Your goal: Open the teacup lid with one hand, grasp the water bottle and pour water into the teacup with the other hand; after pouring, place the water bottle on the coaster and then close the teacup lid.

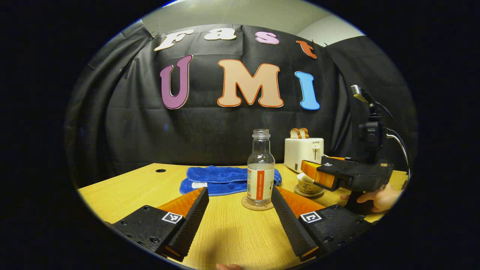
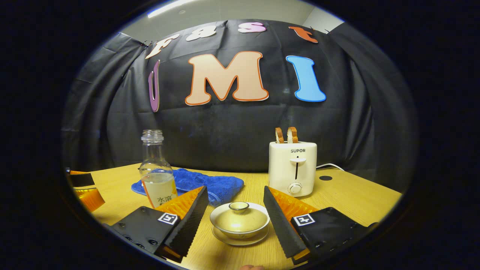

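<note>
Starting out: nothing done yet

Lid (image 2: 239,206) sits on the cup (image 2: 240,223), between the released right tool (image 2: 234,210). Bottle (image 1: 260,168) stands on its coaster (image 1: 257,205) at 12 o'clock of the released left tool (image 1: 240,210). Lid lift, pour, return, close all remain.

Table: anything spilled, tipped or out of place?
Nothing stands out. The bottle stands upright on its coaster, uncapped. The lid sits square on the teacup. The towel and toaster sit undisturbed behind.
</note>
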`<state>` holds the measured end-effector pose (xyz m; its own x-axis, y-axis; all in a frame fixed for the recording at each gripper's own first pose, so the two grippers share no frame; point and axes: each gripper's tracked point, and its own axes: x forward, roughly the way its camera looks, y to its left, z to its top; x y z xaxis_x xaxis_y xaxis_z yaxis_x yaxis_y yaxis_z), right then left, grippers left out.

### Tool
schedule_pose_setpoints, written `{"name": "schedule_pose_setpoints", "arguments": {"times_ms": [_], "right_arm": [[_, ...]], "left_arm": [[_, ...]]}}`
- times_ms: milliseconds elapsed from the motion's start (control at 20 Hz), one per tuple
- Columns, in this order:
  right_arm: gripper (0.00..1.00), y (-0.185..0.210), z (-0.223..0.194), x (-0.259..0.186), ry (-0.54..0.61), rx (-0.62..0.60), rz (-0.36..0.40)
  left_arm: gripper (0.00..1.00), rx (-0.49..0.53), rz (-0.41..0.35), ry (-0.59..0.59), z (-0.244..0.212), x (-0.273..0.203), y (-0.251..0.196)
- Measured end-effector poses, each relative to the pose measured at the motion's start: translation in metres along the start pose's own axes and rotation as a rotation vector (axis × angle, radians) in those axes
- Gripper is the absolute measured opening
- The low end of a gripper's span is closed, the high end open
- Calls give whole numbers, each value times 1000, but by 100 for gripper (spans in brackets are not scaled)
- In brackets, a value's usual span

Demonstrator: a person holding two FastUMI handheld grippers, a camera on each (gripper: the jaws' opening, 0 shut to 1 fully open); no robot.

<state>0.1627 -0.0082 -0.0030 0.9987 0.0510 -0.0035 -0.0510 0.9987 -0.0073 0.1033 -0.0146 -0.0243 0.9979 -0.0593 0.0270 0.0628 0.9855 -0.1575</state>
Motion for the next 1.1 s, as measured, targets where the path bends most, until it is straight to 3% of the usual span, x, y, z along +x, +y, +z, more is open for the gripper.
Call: {"name": "schedule_pose_setpoints", "arguments": {"times_ms": [300, 550, 600, 850, 1000, 1100], "right_arm": [[94, 4, 2, -76, -9, 3, -52], [95, 8, 4, -133, -13, 3, -67], [95, 7, 5, -141, -16, 2, -73], [95, 4, 4, -164, -13, 3, -77], [98, 4, 4, -166, -11, 3, -77], [95, 4, 4, -165, -12, 2, -77]], "left_arm": [[97, 3, -3, -3, 1, -27, -28], [100, 5, 80, -3, 3, -51, -28], [97, 6, 87, -1, 2, -54, -29], [100, 6, 98, -2, 3, -67, -32], [96, 6, 92, -4, 3, -69, -33], [96, 6, 98, -1, 2, -71, -32]]}}
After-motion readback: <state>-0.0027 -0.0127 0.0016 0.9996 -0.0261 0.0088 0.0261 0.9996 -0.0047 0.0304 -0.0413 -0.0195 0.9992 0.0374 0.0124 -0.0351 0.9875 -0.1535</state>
